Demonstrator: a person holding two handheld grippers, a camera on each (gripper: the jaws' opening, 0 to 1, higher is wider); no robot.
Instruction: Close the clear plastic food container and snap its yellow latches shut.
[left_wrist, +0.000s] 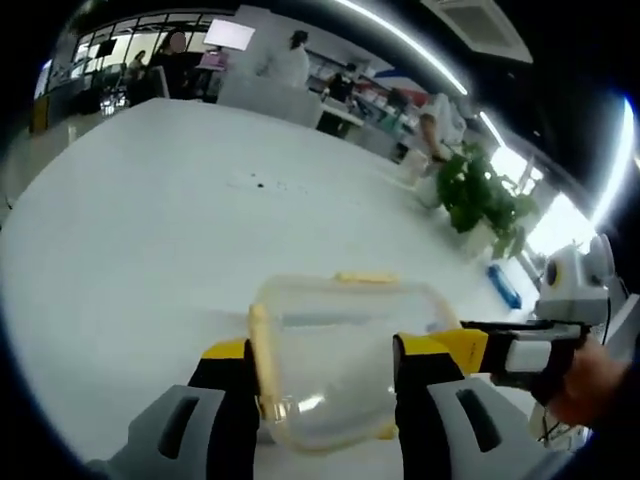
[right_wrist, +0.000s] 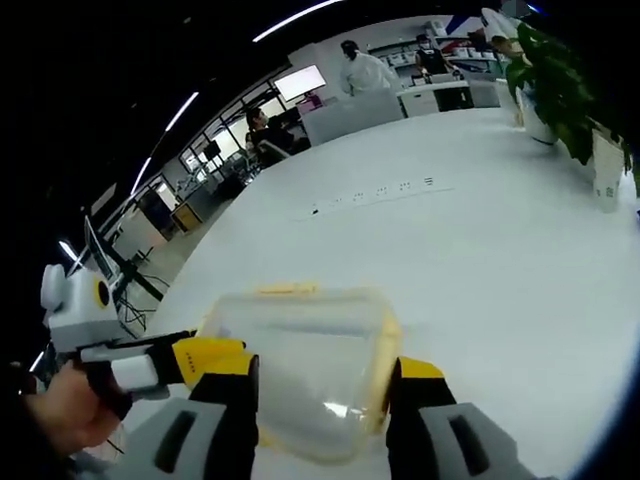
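The clear plastic container (left_wrist: 340, 360) lies on the white table (left_wrist: 150, 230) with its lid on. A yellow latch (left_wrist: 366, 277) shows on its far edge and a yellow strip along its left edge. My left gripper (left_wrist: 325, 350) is open, its jaws spread wide on either side of the container's near end. From the right, my right gripper (left_wrist: 450, 345) reaches in with its yellow tip at the container's right side. In the right gripper view the container (right_wrist: 305, 350) sits between the wide open right gripper (right_wrist: 322, 368), and the left gripper (right_wrist: 205, 358) comes in from the left.
A potted plant (left_wrist: 480, 200) and a blue object (left_wrist: 503, 285) stand near the table's far right edge. A row of sockets (right_wrist: 375, 190) is set into the tabletop beyond the container. People and desks are in the background. A hand (left_wrist: 590, 380) holds the right gripper.
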